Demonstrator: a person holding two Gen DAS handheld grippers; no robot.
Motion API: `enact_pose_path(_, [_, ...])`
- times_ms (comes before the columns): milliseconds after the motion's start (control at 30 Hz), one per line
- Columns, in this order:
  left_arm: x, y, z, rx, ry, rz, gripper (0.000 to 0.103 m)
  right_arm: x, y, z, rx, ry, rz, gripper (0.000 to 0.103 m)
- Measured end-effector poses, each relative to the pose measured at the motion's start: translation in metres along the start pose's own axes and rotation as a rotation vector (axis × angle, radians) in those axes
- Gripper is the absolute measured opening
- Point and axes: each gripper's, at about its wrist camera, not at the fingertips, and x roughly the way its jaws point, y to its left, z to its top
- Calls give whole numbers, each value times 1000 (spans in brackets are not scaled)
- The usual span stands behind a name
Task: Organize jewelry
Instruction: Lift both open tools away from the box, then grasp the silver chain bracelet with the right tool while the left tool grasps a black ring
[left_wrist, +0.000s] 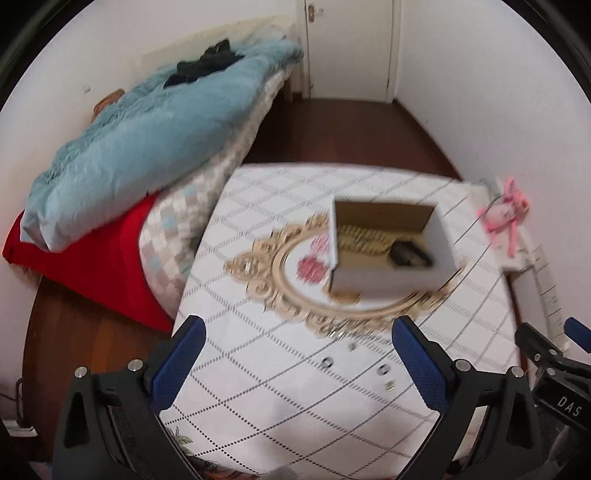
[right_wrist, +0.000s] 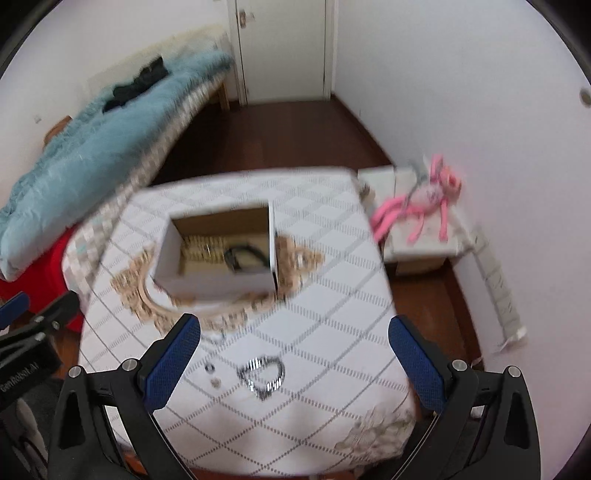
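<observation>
Bracelet (right_wrist: 263, 376): beaded loop, flat on table (right_wrist: 332, 295) near front edge, between right gripper (right_wrist: 295, 363) fingers, untouched. Likely light, limp, slippery; pinch one strand. Small rings (left_wrist: 327, 362) beside. Box (left_wrist: 391, 247) on tray (left_wrist: 280, 280) behind. Left gripper (left_wrist: 299, 363): fingers spread, empty, like the right.

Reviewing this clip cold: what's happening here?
A person holds two grippers above a small table with a checked cloth. Both the left gripper and the right gripper are open and hold nothing. An open box sits on an ornate gold-framed tray, with a gold chain and a dark piece already inside. A bracelet and small earrings are loose on the cloth.
</observation>
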Motion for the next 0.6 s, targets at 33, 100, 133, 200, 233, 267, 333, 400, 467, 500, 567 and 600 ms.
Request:
enact_pose_path(33, [13, 1, -7, 4, 23, 7, 103, 11, -1, -6, 5, 21, -2, 103])
enact_pose_path(100, [36, 3, -20, 12, 73, 22, 103, 37, -5, -20, 16, 73, 4, 97])
enact_pose_path(133, [49, 3, -28, 16, 102, 22, 102, 52, -6, -27, 24, 102, 2, 93])
enact_pose_path(200, [68, 4, -40, 20, 145, 27, 102, 77, -9, -40, 36, 151, 4, 82])
enact_pose_path(233, [76, 5, -45, 24, 160, 23, 102, 89, -10, -47, 44, 170, 4, 81])
enact_pose_path(267, [84, 5, -50, 27, 176, 22, 102, 101, -10, -52, 48, 187, 2, 80])
enact_pose_path(333, [94, 6, -57, 29, 198, 22, 102, 118, -9, -61, 49, 215, 0, 76])
enact_pose_path(400, [99, 7, -62, 26, 209, 13, 102, 132, -7, -69, 48, 243, 8, 68])
enact_pose_path(467, [104, 7, -65, 25, 218, 4, 102, 140, -4, -74, 40, 259, 6, 61])
enact_pose_path(500, [106, 7, -66, 24, 220, 2, 102, 141, -2, -76, 34, 255, 0, 58])
enact_pose_path(567, [109, 7, -69, 21, 226, -5, 102, 139, 3, -78, 12, 233, -13, 45])
enact_pose_path(600, [110, 8, -69, 20, 229, -7, 102, 139, 6, -78, 3, 227, -19, 38])
